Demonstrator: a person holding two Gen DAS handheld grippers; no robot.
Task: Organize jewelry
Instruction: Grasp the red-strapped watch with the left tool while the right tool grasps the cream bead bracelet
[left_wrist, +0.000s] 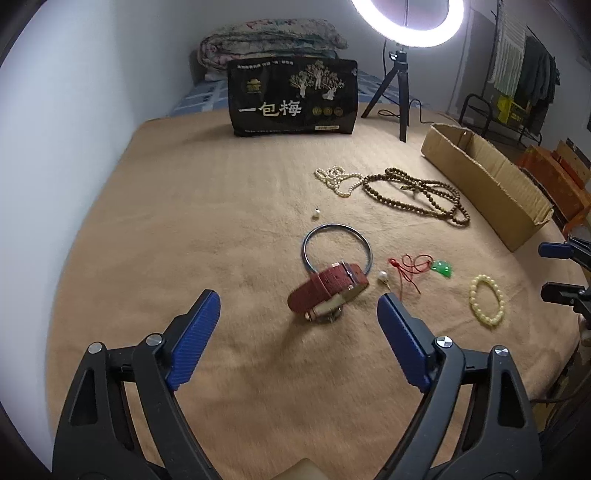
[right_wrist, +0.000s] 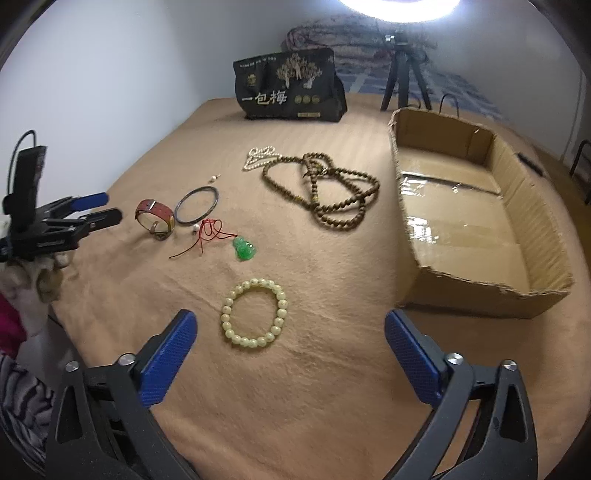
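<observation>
Your left gripper (left_wrist: 299, 306) is spread wide and holds nothing; the watch (left_wrist: 327, 290) lies on the blanket (left_wrist: 221, 206) just ahead, between its fingers. Your right gripper (right_wrist: 290, 332) is likewise spread wide and empty, with the pale bracelet (right_wrist: 254, 312) lying between its fingers. The bangle (left_wrist: 336, 249) touches the watch on its far side. One pearl (left_wrist: 382, 275) sits just beside the watch; another (left_wrist: 316, 213) lies beyond the bangle. The jade pendant (right_wrist: 243, 249) on its red cord (right_wrist: 207, 236) lies near the bracelet. The brown beads (right_wrist: 325, 184) and pearl strand (right_wrist: 258, 155) lie farther back, touching. The box (right_wrist: 532, 206) stands to the right, with no jewelry in it.
</observation>
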